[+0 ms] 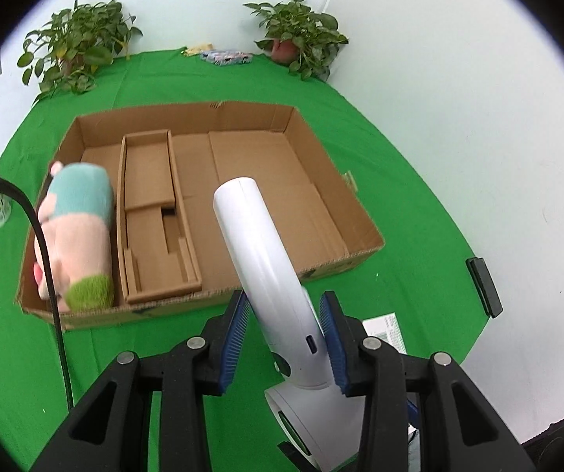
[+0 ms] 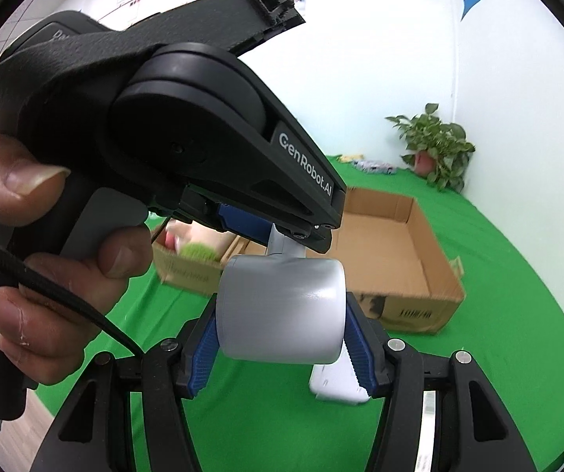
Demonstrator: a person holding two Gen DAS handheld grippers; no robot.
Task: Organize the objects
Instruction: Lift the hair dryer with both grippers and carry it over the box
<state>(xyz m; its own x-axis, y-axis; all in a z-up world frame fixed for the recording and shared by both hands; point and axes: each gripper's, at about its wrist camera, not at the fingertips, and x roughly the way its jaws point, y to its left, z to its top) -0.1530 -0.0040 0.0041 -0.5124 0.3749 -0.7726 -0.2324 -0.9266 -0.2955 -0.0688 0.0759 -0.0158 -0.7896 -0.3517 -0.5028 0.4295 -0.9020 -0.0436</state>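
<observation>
Both hand-held grippers are sharing one white hair dryer [image 1: 266,259] above the green-covered counter [image 1: 399,204], just short of an open cardboard box [image 1: 321,149] that is already holding a pink-and-teal plush toy [image 1: 77,232] in its left compartment beside a cardboard insert [image 1: 152,212]. The left gripper [image 1: 285,338] is pinching the dryer's handle, its blue-padded jaws pressing on either side of the smooth white shaft near the switch, while the right gripper [image 2: 282,350] is closing its jaws on the two ends of the dryer's stubby barrel [image 2: 282,310], with the person's left hand [image 2: 46,259] visible wrapped around the other tool's grip. The dryer is appearing rigid, glossy and likely slippery, with most of its weight probably sitting in the barrel, so a one-sided grip on the handle could let it swing; holding both handle and barrel is looking like the steadier choice. The box's wide right compartment is lying open directly ahead. A dark flat object [image 1: 484,287] and a printed label [image 1: 386,330] are lying on the cloth nearby, and potted plants [image 1: 301,35] are lining the wall.
</observation>
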